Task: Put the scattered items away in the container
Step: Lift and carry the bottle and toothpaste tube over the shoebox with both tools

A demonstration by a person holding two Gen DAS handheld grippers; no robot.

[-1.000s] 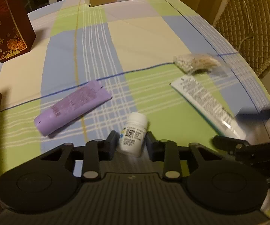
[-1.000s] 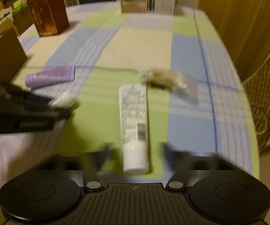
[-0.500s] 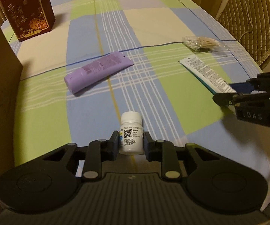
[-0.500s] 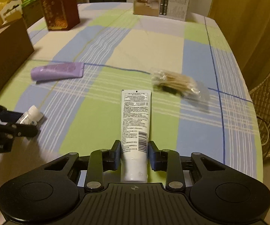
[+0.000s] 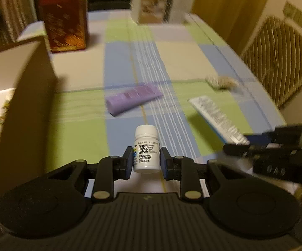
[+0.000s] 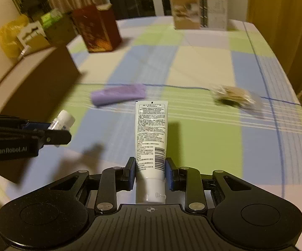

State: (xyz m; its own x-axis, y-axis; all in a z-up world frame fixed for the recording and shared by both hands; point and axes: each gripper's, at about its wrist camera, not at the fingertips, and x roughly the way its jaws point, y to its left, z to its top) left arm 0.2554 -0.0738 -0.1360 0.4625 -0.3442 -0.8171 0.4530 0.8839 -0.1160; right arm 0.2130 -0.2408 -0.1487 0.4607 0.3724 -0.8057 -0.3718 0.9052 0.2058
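Light and rigid, the white pill bottle [image 5: 146, 149] is sitting pinched at its label by the left hand-held gripper [image 5: 146, 162], low centre of frame, above the bench [image 5: 192, 67]. The soft white tube [image 6: 151, 144], likely to squash, is being squeezed near its cap by the right hand-held gripper [image 6: 150, 176]. Both are pointing forward, level; the cardboard box [image 5: 29, 96] is waiting at left.

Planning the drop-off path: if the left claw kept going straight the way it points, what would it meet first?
Probably the purple tube, lying on the tablecloth ahead of the held white bottle. The left claw seems raised, so it may pass over; depth is unclear. The cardboard box sits off left.
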